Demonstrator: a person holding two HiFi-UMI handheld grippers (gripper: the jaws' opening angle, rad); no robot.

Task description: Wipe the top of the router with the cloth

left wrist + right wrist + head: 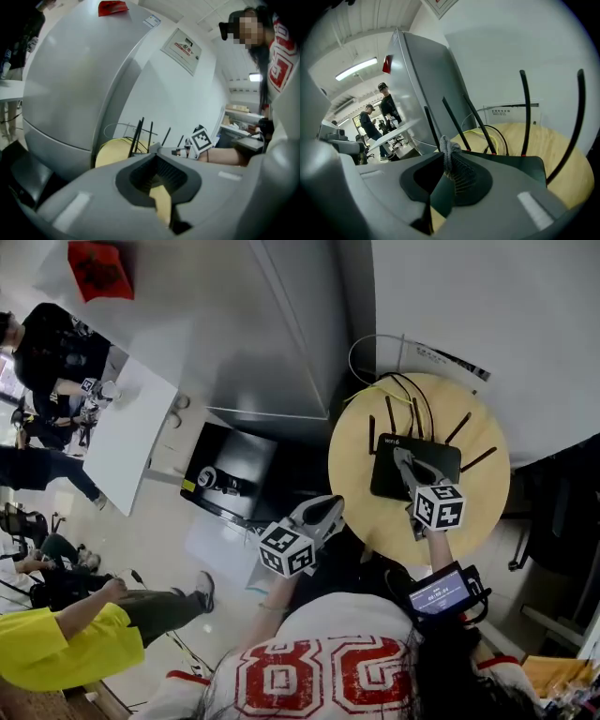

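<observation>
A black router (417, 467) with several upright antennas lies on a small round wooden table (487, 507). My right gripper (405, 460) hovers low over the router's top, shut on a small grey cloth (447, 146) that bunches out at the jaw tips. In the right gripper view the router (511, 161) fills the space just beyond the right gripper (446, 157). My left gripper (325, 512) hangs off the table's left edge, shut and holding nothing. In the left gripper view, the left gripper (158, 152) faces the table (112, 152) and the router's antennas (140, 133).
A tall grey cabinet (272, 343) stands left of the table, against a white wall. Yellow and black cables (398, 385) loop at the table's back. A black box (230, 479) sits on the floor. A white table (127, 432) and people (56, 643) are at far left.
</observation>
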